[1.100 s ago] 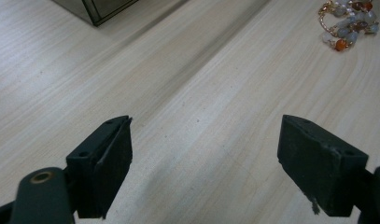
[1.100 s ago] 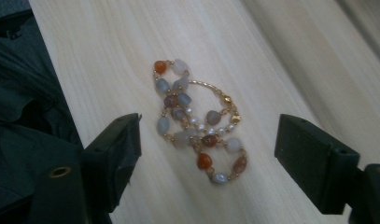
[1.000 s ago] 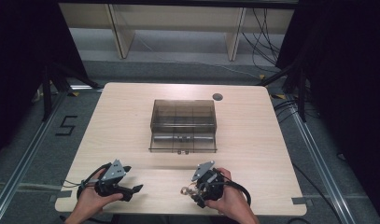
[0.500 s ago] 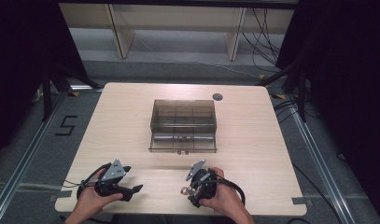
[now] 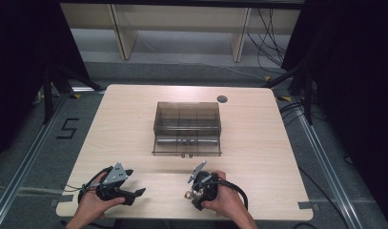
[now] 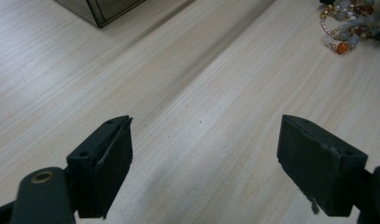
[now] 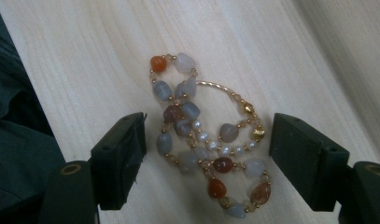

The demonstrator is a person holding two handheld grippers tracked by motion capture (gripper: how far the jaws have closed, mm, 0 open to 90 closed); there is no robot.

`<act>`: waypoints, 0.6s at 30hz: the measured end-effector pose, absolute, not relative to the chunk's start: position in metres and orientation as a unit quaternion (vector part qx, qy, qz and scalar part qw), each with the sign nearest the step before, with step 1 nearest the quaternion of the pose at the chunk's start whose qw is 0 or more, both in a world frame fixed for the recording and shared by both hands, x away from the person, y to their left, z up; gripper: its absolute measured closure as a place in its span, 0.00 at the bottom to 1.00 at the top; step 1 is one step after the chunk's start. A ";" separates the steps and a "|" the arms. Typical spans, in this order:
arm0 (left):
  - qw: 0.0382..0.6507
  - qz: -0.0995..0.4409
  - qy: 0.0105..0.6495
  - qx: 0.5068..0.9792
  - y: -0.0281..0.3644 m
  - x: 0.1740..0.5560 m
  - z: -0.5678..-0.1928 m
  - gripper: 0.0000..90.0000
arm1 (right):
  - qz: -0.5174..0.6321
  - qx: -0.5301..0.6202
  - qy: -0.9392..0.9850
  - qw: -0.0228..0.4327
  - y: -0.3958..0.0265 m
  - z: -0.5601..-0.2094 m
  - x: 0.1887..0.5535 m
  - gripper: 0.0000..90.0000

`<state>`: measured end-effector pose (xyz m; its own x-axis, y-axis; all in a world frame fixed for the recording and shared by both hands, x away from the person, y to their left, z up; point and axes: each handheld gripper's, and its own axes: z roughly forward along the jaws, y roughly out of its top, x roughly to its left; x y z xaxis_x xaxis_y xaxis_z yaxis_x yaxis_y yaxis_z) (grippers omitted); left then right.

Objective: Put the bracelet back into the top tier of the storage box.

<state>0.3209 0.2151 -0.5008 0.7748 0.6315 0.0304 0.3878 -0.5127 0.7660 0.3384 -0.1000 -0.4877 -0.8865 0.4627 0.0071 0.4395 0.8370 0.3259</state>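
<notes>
Right gripper (image 7: 206,140), jaws spread wide, poised over a beaded bracelet (image 7: 204,140) heaped in loose loops on the pale wood table (image 5: 258,138), the beads lying between the two fingers (image 7: 120,158) with bare wood on either side and nothing pinched. Left gripper (image 6: 204,163) likewise gaping, bare tabletop between its fingers (image 6: 103,163), the same bracelet (image 6: 348,25) well beyond and off toward its right finger. Farther ahead of both, a smoky clear compartment box (image 5: 187,128) standing mid-table, well apart from the beads, with open table in the stretch between.
</notes>
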 end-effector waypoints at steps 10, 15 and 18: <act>0.396 0.158 0.295 0.855 0.217 0.323 -0.500 0.21 | 0.143 0.222 0.963 0.043 -0.098 -0.484 0.340 0.47; 0.399 0.156 0.300 0.852 0.216 0.322 -0.500 0.21 | 0.129 0.217 0.967 0.038 -0.097 -0.481 0.340 0.62; 0.397 0.157 0.293 0.855 0.216 0.322 -0.500 0.21 | 0.111 0.215 0.970 0.034 -0.096 -0.480 0.339 0.69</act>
